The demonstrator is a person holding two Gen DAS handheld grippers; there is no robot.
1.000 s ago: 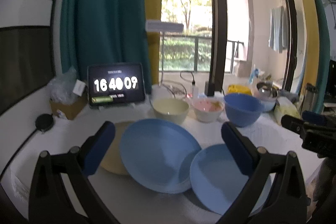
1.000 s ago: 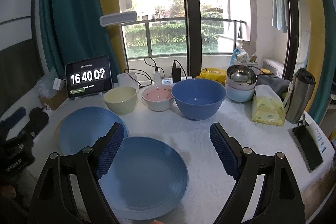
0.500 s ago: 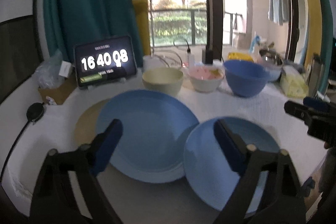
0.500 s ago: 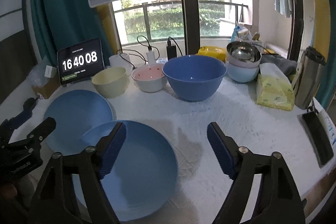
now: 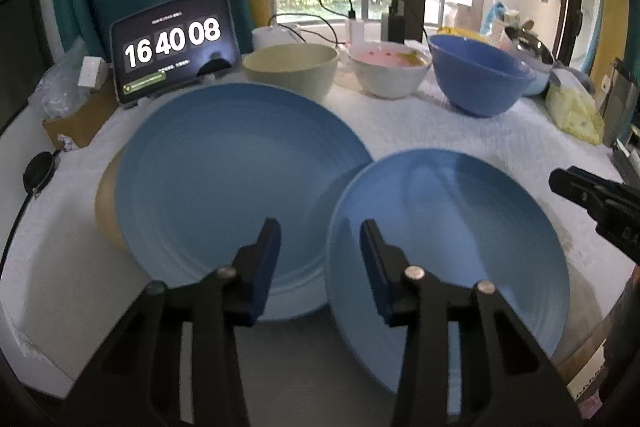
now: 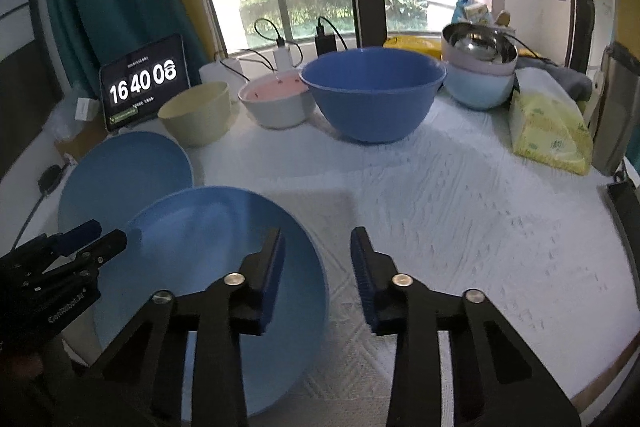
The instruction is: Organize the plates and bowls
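Two blue plates lie on the white cloth. The larger blue plate (image 5: 240,179) rests on a tan plate (image 5: 105,215); the smaller blue plate (image 5: 460,227) overlaps its right rim. My left gripper (image 5: 320,227) hovers over that overlap with its jaws closing and pressing on nothing. My right gripper (image 6: 317,231) hangs over the right rim of the smaller blue plate (image 6: 200,247), jaws closing too, with nothing gripped. Behind stand a cream bowl (image 6: 196,111), a pink-lined bowl (image 6: 276,103) and a big blue bowl (image 6: 372,95).
A tablet clock (image 5: 176,47) leans at the back left beside a cardboard box. Stacked bowls with a steel one on top (image 6: 478,67), a yellow tissue pack (image 6: 548,131) and a metal flask (image 6: 616,107) stand at the right. Chargers and cables line the window sill.
Both grippers have come down and closer to the plates, tilting more downward. Both sets of jaws have narrowed from wide open to a small gap.
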